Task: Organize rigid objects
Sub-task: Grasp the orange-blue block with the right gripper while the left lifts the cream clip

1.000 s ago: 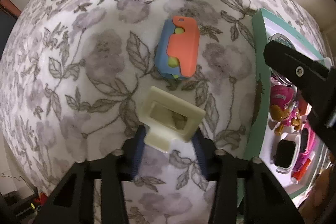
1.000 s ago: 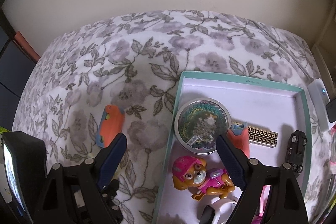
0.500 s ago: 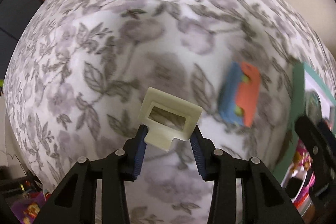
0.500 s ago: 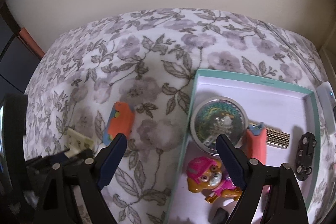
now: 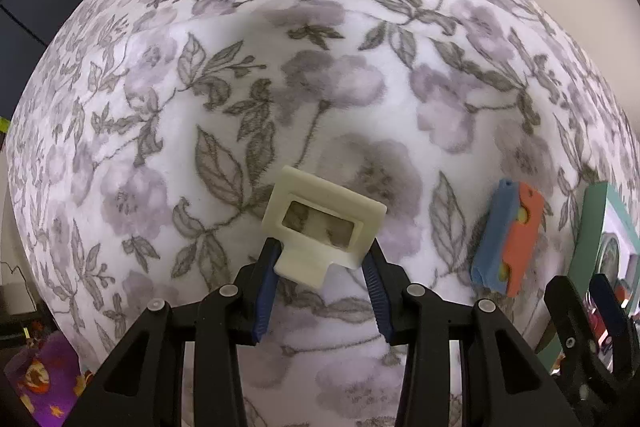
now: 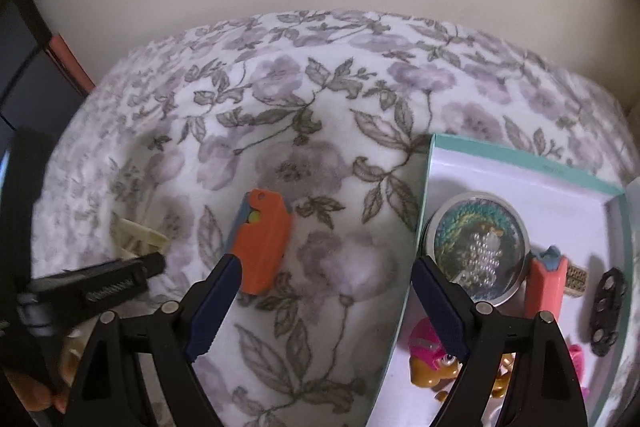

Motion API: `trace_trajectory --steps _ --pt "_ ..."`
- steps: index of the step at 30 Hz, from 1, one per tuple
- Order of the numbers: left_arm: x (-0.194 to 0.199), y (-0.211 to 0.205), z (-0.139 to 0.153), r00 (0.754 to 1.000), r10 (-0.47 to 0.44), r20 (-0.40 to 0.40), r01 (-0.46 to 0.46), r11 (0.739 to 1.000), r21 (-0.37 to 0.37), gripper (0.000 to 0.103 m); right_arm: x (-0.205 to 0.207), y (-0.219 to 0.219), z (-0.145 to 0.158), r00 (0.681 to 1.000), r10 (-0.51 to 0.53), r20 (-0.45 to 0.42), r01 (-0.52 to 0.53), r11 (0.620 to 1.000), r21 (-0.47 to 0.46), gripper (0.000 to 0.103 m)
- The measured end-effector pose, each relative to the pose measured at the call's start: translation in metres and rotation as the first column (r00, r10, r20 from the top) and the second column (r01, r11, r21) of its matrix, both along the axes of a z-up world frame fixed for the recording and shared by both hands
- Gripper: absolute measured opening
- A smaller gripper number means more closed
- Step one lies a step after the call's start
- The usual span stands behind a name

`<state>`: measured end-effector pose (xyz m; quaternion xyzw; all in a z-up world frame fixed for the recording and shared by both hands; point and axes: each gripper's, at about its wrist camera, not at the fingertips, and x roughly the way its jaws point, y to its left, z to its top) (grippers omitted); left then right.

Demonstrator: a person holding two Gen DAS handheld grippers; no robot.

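While the left gripper (image 5: 320,263) pinches the cream plastic frame (image 5: 322,223) by its lower tab, blue pads pressed on either side, it hangs clear above the floral blanket (image 5: 280,99), just as it gripped the piece a second ago. What differs is the ground under it: the frame was then just in front of the orange-and-blue toy (image 5: 508,239) with the teal-rimmed box (image 5: 596,211) close at the right, and now the toy lies well off to the right and the box shows only as a strip at the right edge, so the gripper and its load have travelled left across the blanket.

In the right wrist view, the right gripper (image 6: 326,303) is spread wide with nothing between its fingers, over bare blanket between the toy (image 6: 262,247) and the box's near left wall (image 6: 420,227). A second ago its right finger lay over the box's contents and its left finger just beside the toy's near end; now both toy and box have slid rightward in its view.

Inside the box lie a round clear-lidded case (image 6: 478,247), a pink-and-blue piece (image 6: 546,283), a black perforated part (image 6: 608,307), and nearer, a pink-and-tan toy dog (image 6: 430,359). Far left, the left gripper's arm now crosses that view, the cream frame (image 6: 136,239) beyond it.
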<state>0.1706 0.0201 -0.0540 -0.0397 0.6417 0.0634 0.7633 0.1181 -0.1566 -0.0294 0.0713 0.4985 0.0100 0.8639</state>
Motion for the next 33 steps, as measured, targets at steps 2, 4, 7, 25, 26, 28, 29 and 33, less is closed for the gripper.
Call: trace_trajectory --steps 2,4,7,25,26,28,29,33 --pt "0.002 0.007 0.001 1.0 0.017 -0.002 -0.017 1.0 -0.009 0.043 0.002 0.003 0.0 1.0 0.014 0.008 -0.014 0.999 0.03 0.086" --pt "0.008 0.012 0.0 1.0 0.027 0.0 -0.027 1.0 -0.003 0.043 0.004 0.008 0.001 1.0 0.027 0.016 -0.027 0.999 0.043 0.086" --pt "0.01 0.018 0.0 0.999 0.037 0.002 -0.037 0.999 0.0 0.043 0.006 0.017 -0.001 0.999 0.047 0.019 -0.047 0.998 0.03 0.086" --pt "0.021 0.032 -0.01 0.998 0.061 -0.007 -0.061 0.997 -0.038 0.046 0.025 0.046 -0.031 0.996 0.079 -0.038 -0.079 0.997 0.016 0.083" --pt "0.021 0.033 -0.01 0.998 0.061 -0.006 -0.061 0.997 -0.038 0.046 0.026 0.046 -0.032 0.996 0.077 -0.04 -0.077 0.997 0.014 0.082" --pt "0.024 0.036 -0.012 0.998 0.059 -0.004 -0.059 0.998 -0.037 0.046 0.027 0.047 -0.034 0.996 0.072 -0.043 -0.071 0.997 0.015 0.082" --pt "0.024 0.035 -0.013 0.998 0.06 -0.002 -0.06 0.998 -0.035 0.046 0.027 0.047 -0.034 0.997 0.07 -0.043 -0.069 0.998 0.013 0.082" --pt "0.024 0.034 -0.011 0.998 0.06 0.006 -0.059 0.998 -0.028 0.046 0.028 0.049 -0.035 0.996 0.071 -0.046 -0.072 0.997 -0.004 0.082"
